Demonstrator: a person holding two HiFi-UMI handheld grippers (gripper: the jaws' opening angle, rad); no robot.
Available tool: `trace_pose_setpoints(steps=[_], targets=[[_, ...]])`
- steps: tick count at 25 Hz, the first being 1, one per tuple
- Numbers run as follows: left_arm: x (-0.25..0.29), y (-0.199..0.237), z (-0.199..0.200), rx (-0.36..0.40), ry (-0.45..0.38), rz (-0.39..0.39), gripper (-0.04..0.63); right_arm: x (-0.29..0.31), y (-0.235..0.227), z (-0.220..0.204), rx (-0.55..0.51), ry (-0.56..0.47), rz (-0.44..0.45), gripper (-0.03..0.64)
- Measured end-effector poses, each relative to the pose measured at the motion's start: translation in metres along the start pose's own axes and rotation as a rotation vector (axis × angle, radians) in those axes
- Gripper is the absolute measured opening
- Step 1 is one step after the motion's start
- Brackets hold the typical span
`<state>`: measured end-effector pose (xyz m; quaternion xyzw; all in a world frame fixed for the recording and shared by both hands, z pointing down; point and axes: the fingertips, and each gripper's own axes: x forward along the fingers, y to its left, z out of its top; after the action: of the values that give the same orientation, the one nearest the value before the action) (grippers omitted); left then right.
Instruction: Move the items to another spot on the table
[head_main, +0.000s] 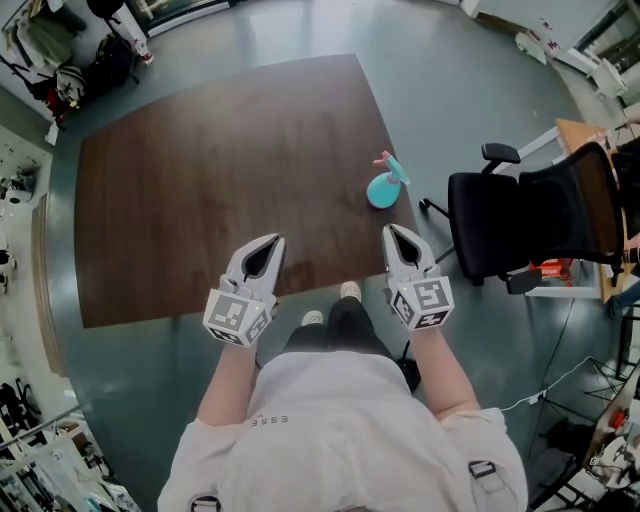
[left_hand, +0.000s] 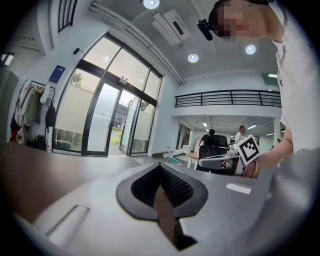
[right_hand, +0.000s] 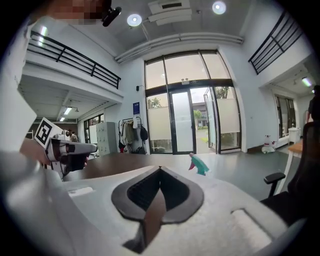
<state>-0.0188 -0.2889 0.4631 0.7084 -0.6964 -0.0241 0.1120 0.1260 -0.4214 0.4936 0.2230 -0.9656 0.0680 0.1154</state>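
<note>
A teal spray bottle (head_main: 384, 186) with a pink trigger stands near the right edge of the brown table (head_main: 200, 200). In the right gripper view the bottle (right_hand: 199, 164) shows small, ahead and slightly to the right. My left gripper (head_main: 270, 242) hovers over the table's near edge, jaws shut with nothing between them (left_hand: 160, 167). My right gripper (head_main: 391, 232) hangs at the table's near right corner, a short way in front of the bottle. Its jaws are shut and hold nothing (right_hand: 160, 170).
A black office chair (head_main: 520, 215) stands on the grey floor just right of the table, close to the bottle. Coats and bags hang on a rack (head_main: 60, 50) beyond the far left corner. A wooden desk (head_main: 590, 140) lies behind the chair.
</note>
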Motion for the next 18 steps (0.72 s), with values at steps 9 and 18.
trace_pose_setpoints(steps=[9, 18], targets=[[-0.062, -0.021, -0.013, -0.021, -0.047, 0.04, 0.017, -0.048, 0.068, -0.027, -0.016, 0.041, 0.09, -0.008], [-0.157, -0.094, -0.042, -0.007, -0.072, 0.144, 0.017, -0.126, 0.121, -0.064, -0.039, 0.076, 0.191, -0.008]])
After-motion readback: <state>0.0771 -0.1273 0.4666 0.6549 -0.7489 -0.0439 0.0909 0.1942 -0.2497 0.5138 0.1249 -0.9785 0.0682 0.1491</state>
